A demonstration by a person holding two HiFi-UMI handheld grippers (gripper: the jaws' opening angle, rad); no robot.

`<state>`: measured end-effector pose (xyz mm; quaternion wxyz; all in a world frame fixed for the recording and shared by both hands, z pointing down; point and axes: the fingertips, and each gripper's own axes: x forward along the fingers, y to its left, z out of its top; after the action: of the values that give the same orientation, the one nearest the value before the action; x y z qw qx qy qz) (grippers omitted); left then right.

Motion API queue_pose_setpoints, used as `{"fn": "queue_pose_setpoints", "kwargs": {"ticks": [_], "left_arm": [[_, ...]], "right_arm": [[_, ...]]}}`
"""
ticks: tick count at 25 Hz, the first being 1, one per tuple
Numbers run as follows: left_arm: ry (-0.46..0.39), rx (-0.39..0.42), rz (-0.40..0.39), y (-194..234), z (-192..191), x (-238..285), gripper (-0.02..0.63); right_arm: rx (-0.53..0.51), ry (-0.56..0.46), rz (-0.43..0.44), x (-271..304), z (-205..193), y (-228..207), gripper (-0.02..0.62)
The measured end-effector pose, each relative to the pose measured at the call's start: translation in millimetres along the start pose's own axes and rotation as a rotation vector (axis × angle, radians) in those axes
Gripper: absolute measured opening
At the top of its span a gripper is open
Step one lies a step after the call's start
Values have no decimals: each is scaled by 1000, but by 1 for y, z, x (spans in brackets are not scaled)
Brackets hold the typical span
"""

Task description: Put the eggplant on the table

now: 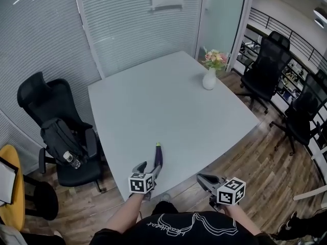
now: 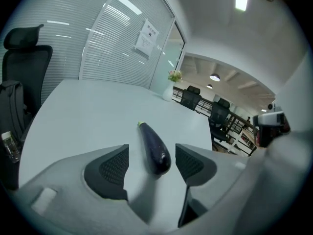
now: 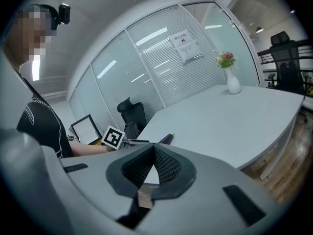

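Note:
A dark purple eggplant (image 1: 159,157) with a green stem end lies on the pale grey table (image 1: 168,101) near its front edge. My left gripper (image 1: 149,168) is open around the eggplant's near end. In the left gripper view the eggplant (image 2: 154,146) rests on the table between the two pads (image 2: 113,166), with a gap on each side. My right gripper (image 1: 202,178) hovers at the table's front edge, to the right of the eggplant. Its jaws (image 3: 154,163) are shut with nothing between them. The right gripper view shows the eggplant's (image 3: 166,139) tip past the left gripper's marker cube (image 3: 113,137).
A white vase with flowers (image 1: 209,79) stands at the table's far right. A black office chair with a backpack (image 1: 66,131) sits at the left, and a yellow chair (image 1: 13,188) beyond it. Two black chairs (image 1: 265,70) stand on the wooden floor at the right.

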<state>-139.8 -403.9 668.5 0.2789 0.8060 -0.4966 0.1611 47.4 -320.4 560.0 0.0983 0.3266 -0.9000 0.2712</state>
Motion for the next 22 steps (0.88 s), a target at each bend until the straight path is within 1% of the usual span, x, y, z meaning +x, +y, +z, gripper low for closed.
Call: {"fn": "queue_pose_setpoints", "kwargs": {"ticks": [2,6,11,13,15,16,18,19,22], "left_arm": [[-35,-13,-22,-8,9,-14,284],[-76,-21,-96,-38,20,-46,282],[-155,7,-217,-96,43,-97,281],[-162,13,-242,-115,49,-113,276],[-178,1,-288,-133,54,-128,261],[-190,-8,-320,-143,56,-136,241],[-208,-16,-376,-162,57,-152,178],[-215,-17,-394,-170,57,-159,149],[-235,-11,-443,-192,57,-177,69]], "right_arm": [[-1,-12,17,-1,0,9,9],[-32,-48,48,-10,5,24,9],[-60,-107,95,-31,19,47,9],[-67,-134,119,-41,25,56,9],[-59,-168,157,-51,30,65,9],[-44,-191,188,-56,33,71,9],[-18,-234,247,-67,37,83,9],[-25,-242,256,-72,37,87,9],[-77,-232,243,-83,33,94,9]]}}
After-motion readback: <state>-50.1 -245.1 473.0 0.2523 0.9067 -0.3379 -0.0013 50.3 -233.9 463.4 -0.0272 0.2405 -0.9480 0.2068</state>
